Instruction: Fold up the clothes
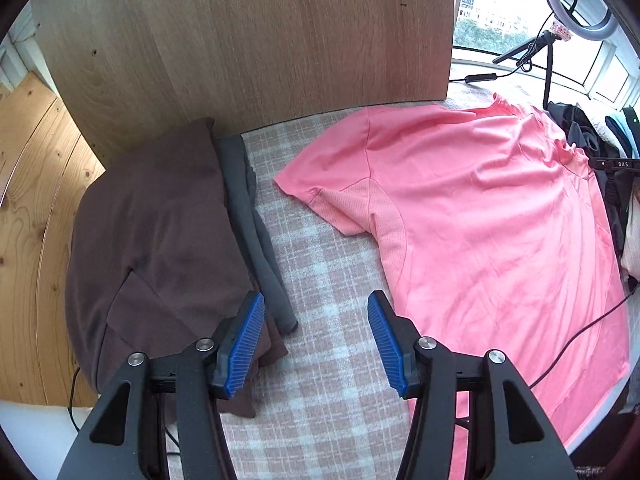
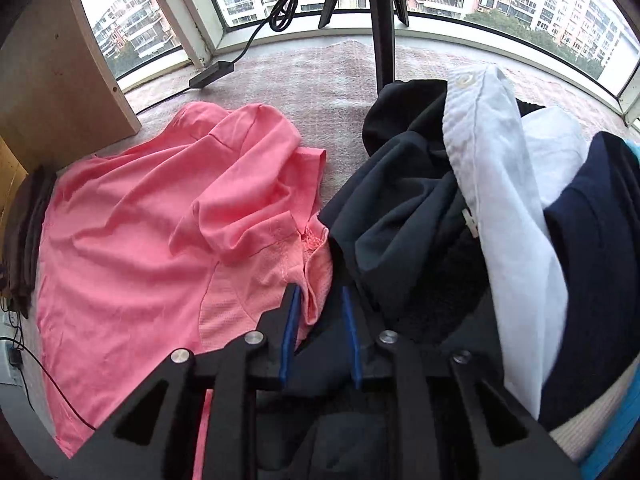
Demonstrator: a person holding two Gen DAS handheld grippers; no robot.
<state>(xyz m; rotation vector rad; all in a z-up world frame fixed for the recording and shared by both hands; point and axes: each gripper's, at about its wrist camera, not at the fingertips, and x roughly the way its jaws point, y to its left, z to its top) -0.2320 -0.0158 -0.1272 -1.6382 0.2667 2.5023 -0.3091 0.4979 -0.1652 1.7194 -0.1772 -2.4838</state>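
Left wrist view: one pink T-shirt [image 1: 492, 240] is seen spread flat on the checked cover [image 1: 320, 280], its sleeve pointing toward a stack of two folded garments, one brown garment [image 1: 160, 240] on top and one grey garment [image 1: 248, 216] showing along its edge. One wooden panel [image 1: 240, 40] stands behind the stack. The left gripper [image 1: 316, 336] is held above the bare cover between stack and shirt, its two blue pads set well apart, with nothing between them. One ring light [image 1: 576, 4] on a tripod is seen by the window. In the right wrist view, the same pink T-shirt [image 2: 132, 248] is shown with its one near sleeve rumpled and folded back over the body. Beside it a heap of unfolded clothes is piled: one dark slate garment [image 2: 400, 220], one white shirt [image 2: 508, 216] and one navy garment [image 2: 592, 260] can be counted, though more may be hidden beneath. The right gripper [image 2: 320, 320] is seen at the seam between shirt and heap, its two pads only narrowly parted; the sleeve edge lies just ahead of the tips and is not pinched. One black cable [image 2: 48, 376] is laid across the shirt's hem.
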